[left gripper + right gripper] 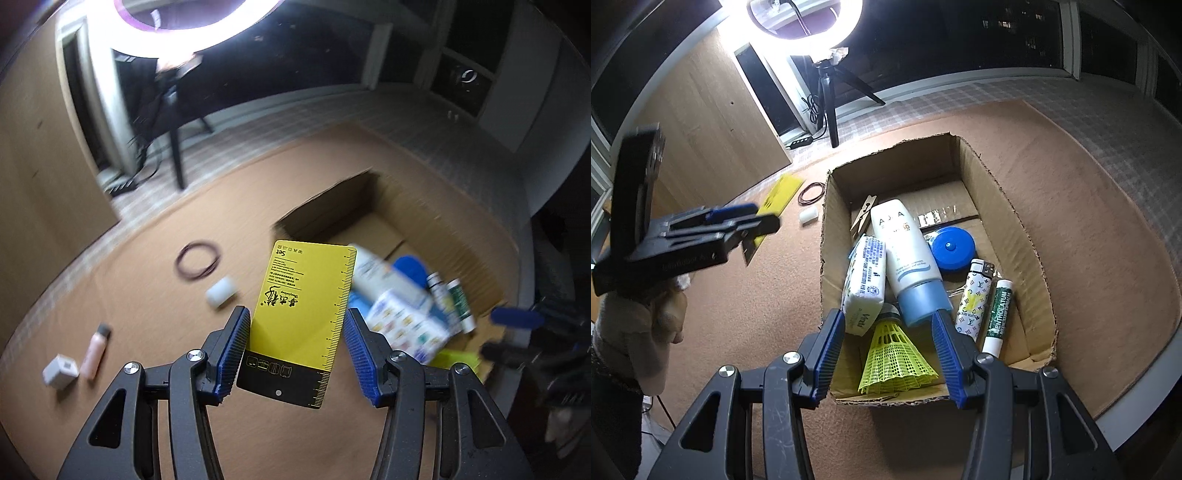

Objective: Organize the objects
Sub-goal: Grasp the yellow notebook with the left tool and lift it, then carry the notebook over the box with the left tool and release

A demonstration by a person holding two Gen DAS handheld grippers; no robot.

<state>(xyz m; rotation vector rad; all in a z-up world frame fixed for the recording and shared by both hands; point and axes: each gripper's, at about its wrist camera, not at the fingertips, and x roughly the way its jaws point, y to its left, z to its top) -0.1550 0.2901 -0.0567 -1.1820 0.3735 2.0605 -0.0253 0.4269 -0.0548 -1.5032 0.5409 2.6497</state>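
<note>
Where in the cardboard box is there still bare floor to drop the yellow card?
Bare floor lies at the far end of the cardboard box, beyond the clothespin and blue round case. The near half, around the shuttlecock, is crowded.

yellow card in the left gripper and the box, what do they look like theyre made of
Yellow ruler card: seemingly thin stiff plastic or coated card, smooth with crisp print; it stays flat while held. Box: brown corrugated cardboard, matte, its torn rim showing fluting.

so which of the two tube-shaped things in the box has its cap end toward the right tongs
The big white sunscreen tube: its blue cap points at the right tongs. The green lip balm lies off to one side.
</note>
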